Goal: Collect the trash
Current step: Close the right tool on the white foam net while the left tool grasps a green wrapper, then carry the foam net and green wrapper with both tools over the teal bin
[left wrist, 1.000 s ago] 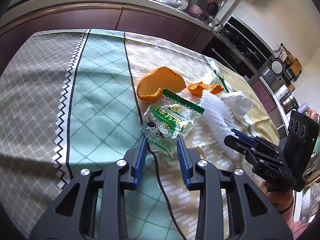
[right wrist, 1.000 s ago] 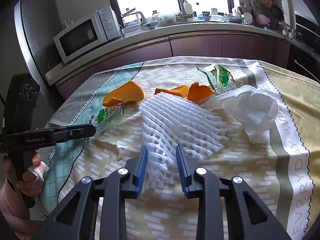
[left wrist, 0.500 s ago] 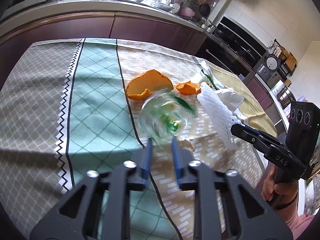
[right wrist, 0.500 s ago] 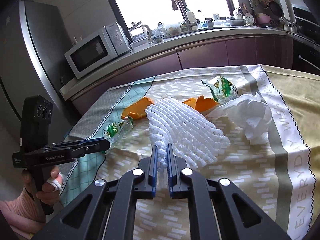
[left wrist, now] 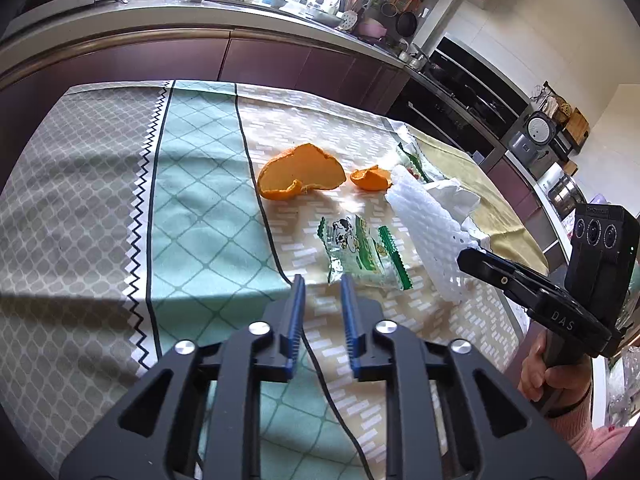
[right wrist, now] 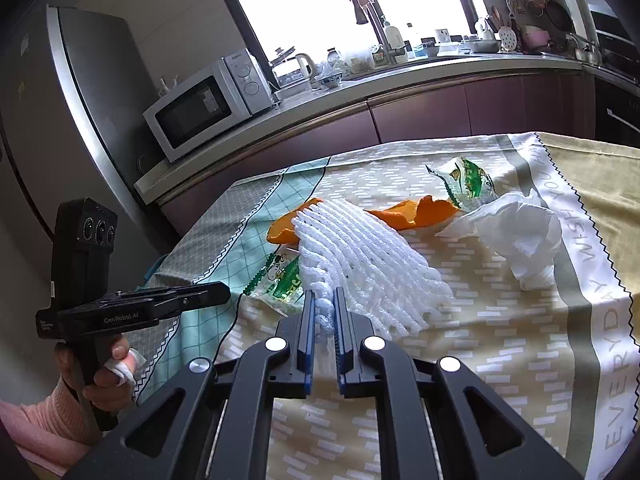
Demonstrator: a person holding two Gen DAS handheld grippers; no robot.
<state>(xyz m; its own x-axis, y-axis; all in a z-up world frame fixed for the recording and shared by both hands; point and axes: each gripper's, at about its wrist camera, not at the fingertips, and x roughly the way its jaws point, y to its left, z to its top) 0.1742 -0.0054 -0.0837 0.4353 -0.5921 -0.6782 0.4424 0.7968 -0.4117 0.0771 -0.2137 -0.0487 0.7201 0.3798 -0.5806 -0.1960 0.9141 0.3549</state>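
Observation:
My right gripper (right wrist: 323, 300) is shut on the near edge of a white foam fruit net (right wrist: 368, 256) and holds it lifted over the cloth; the net (left wrist: 428, 224) also shows in the left wrist view. My left gripper (left wrist: 322, 284) is open and empty, just short of a clear green candy wrapper (left wrist: 360, 254) that lies on the cloth; it also shows in the right wrist view (right wrist: 280, 280). A large orange peel (left wrist: 300, 174) and a small one (left wrist: 370, 178) lie beyond it. A crumpled white tissue (right wrist: 516, 232) and a second green wrapper (right wrist: 464, 180) lie further right.
All the trash lies on a patterned tablecloth (left wrist: 120, 200) over a table. A kitchen counter (right wrist: 360, 92) with a microwave (right wrist: 208, 108) runs along the far side. A fridge (right wrist: 60, 100) stands at the left.
My right gripper has shut on the foam net and lifted it. My left gripper pulled back from the candy wrapper, which shifted and now lies flat on the cloth.

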